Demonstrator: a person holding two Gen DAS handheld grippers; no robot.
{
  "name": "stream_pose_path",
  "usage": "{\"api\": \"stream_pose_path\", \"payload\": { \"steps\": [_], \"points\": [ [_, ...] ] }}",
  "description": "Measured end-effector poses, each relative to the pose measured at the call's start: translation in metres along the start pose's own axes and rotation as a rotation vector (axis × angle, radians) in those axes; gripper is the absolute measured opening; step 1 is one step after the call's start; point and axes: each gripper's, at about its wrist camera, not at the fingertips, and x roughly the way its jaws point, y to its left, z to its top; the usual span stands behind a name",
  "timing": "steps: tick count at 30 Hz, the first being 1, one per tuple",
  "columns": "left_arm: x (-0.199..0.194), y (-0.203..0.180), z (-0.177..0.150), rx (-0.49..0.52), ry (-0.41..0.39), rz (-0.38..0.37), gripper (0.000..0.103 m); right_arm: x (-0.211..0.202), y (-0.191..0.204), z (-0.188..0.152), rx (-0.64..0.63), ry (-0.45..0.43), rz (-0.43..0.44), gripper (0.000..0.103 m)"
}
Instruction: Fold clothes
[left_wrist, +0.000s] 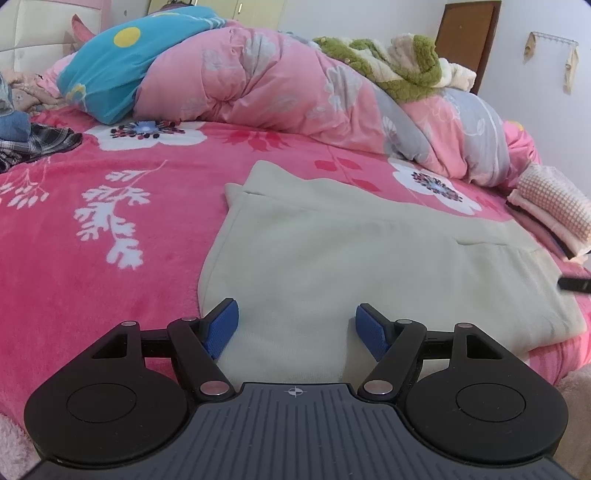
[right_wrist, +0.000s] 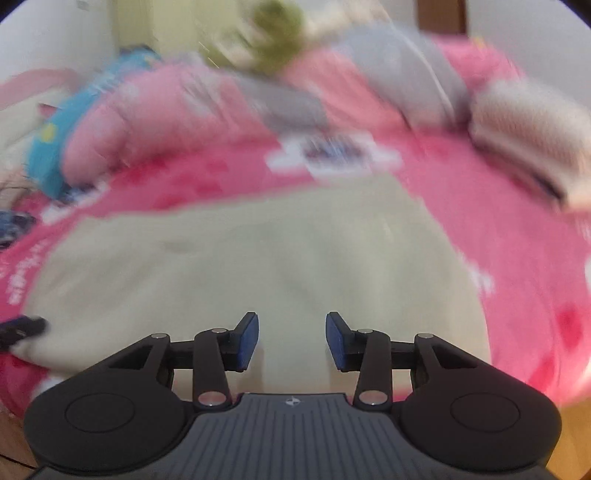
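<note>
Hovering over the near edge of a pale green garment, the left gripper holds its jaws wide apart, with cloth showing between the blue pads but nothing pinched. The garment lies flat on a pink flowered blanket that covers the bed. In the right wrist view, badly smeared by motion blur, the right gripper has its jaws parted about halfway above the same garment, gripping nothing. Behind the garment a bunched pink quilt and a blue pillow crowd the far side. A folded waffle-knit stack sits near the garment's right edge, and dark plaid clothing lies far left.
</note>
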Motion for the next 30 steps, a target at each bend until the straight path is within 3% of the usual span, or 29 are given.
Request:
{"api": "stream_pose_path", "payload": {
  "steps": [2,3,5,7,10,12,16,17,19,22,24,30],
  "points": [
    [0.000,0.000,0.000,0.002,0.000,0.002,0.072,-0.008,0.009,-0.004,-0.035,-0.061,0.043,0.043],
    [0.000,0.000,0.000,0.003,0.000,0.003,0.072,-0.003,0.012,-0.009,-0.049,-0.051,0.070,0.045],
    [0.001,0.000,0.000,0.003,0.000,0.003,0.072,0.024,0.015,-0.024,-0.085,0.078,0.059,0.053],
    [0.000,-0.001,0.000,0.011,0.001,0.004,0.072,0.036,0.012,-0.039,-0.109,0.074,0.061,0.058],
    [0.000,-0.002,0.000,0.015,0.003,0.002,0.072,0.033,0.010,-0.026,-0.059,0.100,0.047,0.057],
    [0.000,-0.001,0.000,0.017,0.001,0.001,0.072,0.022,0.020,-0.014,-0.071,0.052,0.048,0.057],
    [0.000,-0.002,-0.001,0.020,-0.001,0.002,0.072,0.000,0.047,-0.013,-0.167,-0.111,0.147,0.059],
    [-0.001,-0.003,-0.001,0.019,-0.001,0.003,0.072,0.006,0.053,-0.017,-0.190,-0.103,0.163,0.060],
    [-0.003,-0.004,0.000,0.021,-0.002,0.010,0.072,0.039,0.058,-0.036,-0.208,0.014,0.146,0.066],
    [-0.013,-0.011,0.004,0.045,-0.028,0.035,0.074,0.048,0.051,-0.058,-0.181,-0.055,0.178,0.073],
    [-0.021,-0.019,0.008,0.080,-0.050,0.012,0.074,0.051,0.050,-0.055,-0.187,-0.049,0.181,0.074],
    [-0.028,-0.066,0.005,0.251,-0.098,-0.069,0.074,0.047,0.037,-0.070,-0.186,-0.143,0.241,0.075]
  ]
}}
